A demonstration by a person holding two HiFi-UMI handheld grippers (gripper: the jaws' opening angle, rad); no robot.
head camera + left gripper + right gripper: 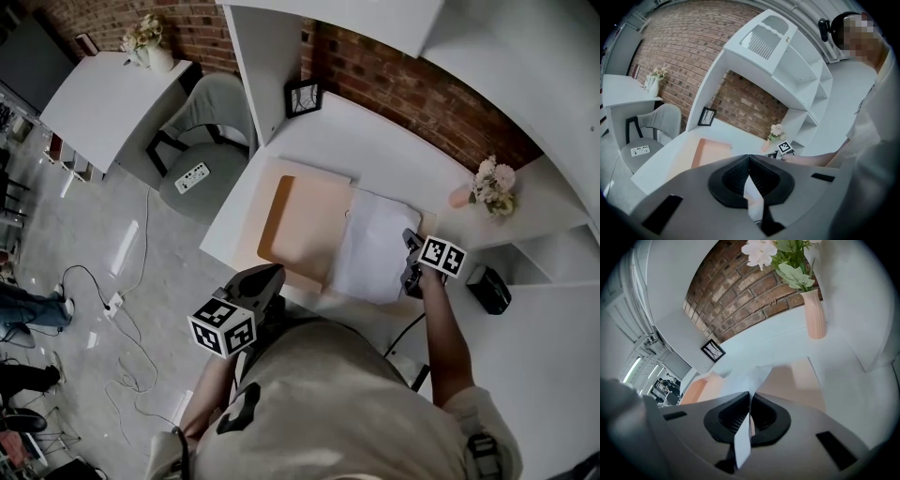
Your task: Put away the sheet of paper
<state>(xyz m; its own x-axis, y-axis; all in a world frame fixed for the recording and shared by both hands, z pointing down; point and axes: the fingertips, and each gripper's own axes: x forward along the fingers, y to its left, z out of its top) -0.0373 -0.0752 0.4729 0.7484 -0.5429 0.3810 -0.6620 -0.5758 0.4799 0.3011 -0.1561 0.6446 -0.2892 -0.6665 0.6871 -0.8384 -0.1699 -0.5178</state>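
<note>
on the white desk (375,141) an open peach folder (302,225) holds the sheet of paper (373,255) over its right half. the right gripper (411,255) pinches the sheet's edge. the left gripper (274,274) has its jaws pressed together.

No readable text, number or brand anywhere. Black-and-white square-pattern marker cube (223,327) on left tool (275,272): blocky code only, no letters or digits. Matching marker cube (442,255) on right tool (409,240): same. Small black-framed picture (302,97) at back edge of white table (384,155): dark scribbled lines, too small to read. White sheet of paper (370,248): visible face blank.
</note>
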